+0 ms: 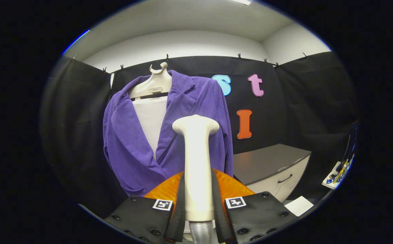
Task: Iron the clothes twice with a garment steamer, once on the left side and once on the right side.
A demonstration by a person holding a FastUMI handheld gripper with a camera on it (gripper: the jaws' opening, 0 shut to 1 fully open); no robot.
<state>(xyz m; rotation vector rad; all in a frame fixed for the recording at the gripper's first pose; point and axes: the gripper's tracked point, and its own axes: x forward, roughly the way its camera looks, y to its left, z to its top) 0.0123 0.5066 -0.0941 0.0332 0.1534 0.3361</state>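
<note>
A purple ribbed jacket (189, 115) hangs on a pale hanger (154, 84) over a white form (150, 118), in front of the black cloth wall. My gripper (198, 206) is shut on the cream handle of the garment steamer (196, 162), both fingers pressing its sides. The steamer stands upright between the fingers, and its wide head (195, 124) sits in front of the jacket's right front panel, at about chest height. Whether the head touches the fabric I cannot tell. A ribbed grey hose (200, 232) leaves the handle's lower end.
A grey-topped cabinet (270, 162) with a drawer handle stands to the right of the jacket. A white sheet (299, 205) lies on the floor near it. A small tray with blue and yellow items (338, 174) sits further right.
</note>
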